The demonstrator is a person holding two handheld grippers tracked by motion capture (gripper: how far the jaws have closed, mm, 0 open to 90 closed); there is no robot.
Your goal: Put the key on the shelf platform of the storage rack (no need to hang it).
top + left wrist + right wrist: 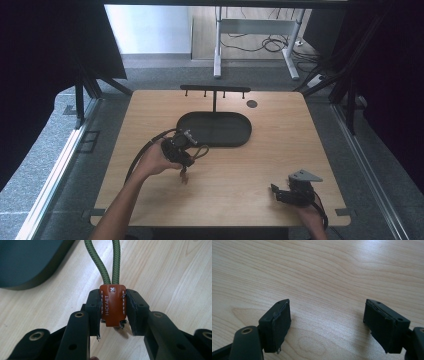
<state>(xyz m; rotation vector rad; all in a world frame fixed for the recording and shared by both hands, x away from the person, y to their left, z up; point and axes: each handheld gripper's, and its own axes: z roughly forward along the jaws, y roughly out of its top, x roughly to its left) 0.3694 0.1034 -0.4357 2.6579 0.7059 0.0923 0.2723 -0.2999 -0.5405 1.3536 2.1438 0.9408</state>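
**Leather tab pinched above the pale wood**

A light wooden tabletop (235, 170) carries the scene. The brown leather tab (112, 305) sits between the pads of the left claw (113, 312), pinched on both sides; its green cord loop (107, 262) runs straight ahead from the claw. Beyond the claw and to its left lies a dark oval tray (27, 262). Well apart, the right claw (327, 322) is spread wide over bare wood.

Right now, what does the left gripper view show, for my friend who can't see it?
The left gripper is shut on a brown leather tab that joins a green cord loop. Below lies a light wooden table, with a dark tray at the upper left.
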